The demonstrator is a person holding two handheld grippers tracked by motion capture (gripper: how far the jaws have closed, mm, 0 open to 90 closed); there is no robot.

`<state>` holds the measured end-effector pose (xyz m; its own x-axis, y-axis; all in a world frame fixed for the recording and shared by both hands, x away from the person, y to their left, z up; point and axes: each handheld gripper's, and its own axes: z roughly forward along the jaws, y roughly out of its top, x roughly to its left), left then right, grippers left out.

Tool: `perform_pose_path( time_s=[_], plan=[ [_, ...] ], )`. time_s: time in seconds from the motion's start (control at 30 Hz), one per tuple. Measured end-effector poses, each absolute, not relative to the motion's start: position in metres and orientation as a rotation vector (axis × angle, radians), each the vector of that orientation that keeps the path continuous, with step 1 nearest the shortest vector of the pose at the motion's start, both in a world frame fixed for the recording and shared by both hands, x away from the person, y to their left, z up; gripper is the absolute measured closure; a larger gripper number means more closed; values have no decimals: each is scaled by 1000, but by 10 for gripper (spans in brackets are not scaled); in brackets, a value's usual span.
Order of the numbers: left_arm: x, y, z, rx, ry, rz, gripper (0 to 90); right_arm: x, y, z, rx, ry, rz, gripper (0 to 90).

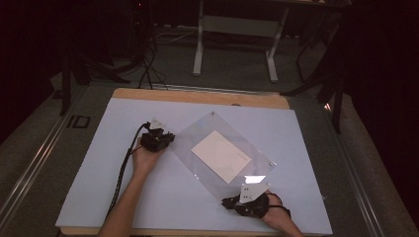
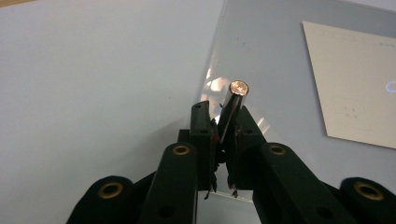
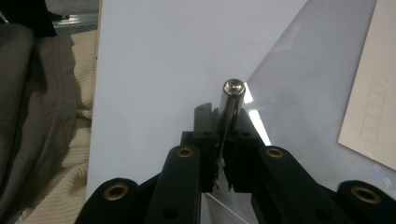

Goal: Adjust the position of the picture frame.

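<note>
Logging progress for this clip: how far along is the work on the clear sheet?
Done: the paper lies under the clear sheet. In hand: the left gripper is shut on a metal pin at the sheet's edge, and the right gripper on another pin at its near corner. Whether the pins are going in or coming out is unclear.

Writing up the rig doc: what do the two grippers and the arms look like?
Both grippers, left and right, are black, each with two flat black jaws and brass-ringed holes along the links. A grey three-cornered plate with small dark dots tops each one. A black cable trails back along the left forearm. Both forearms are bare, no sleeves.
</note>
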<state>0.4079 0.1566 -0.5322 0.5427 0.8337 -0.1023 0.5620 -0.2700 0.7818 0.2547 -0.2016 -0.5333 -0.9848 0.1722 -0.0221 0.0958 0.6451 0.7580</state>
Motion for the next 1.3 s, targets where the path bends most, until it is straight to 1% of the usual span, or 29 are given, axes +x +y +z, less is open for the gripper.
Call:
perform_pose_path(
  time_s=[0.13,0.2,0.63,0.83,1.03,1.17,1.27,1.3],
  plan=[
    [411,152,-538,1975,1148,435,794,258,-203,-536,239,2778,1317,833],
    [412,152,-538,1956,1162,428,808,258,-204,-536,242,2778,1324,835],
    [411,149,-537,1995,1141,464,833,253,-201,-534,209,2747,1261,849],
    [412,150,-536,1962,1163,448,832,247,-197,-531,192,2713,1182,843],
    [418,149,-529,1927,1175,459,829,245,-193,-525,191,2677,1184,832],
    [425,143,-519,1934,1168,476,828,237,-179,-518,128,2666,1216,821],
    [436,135,-513,1912,1166,471,824,228,-158,-513,37,2667,1193,811],
    [436,135,-513,1912,1166,471,820,228,-158,-513,37,2667,1193,811]
  ],
)
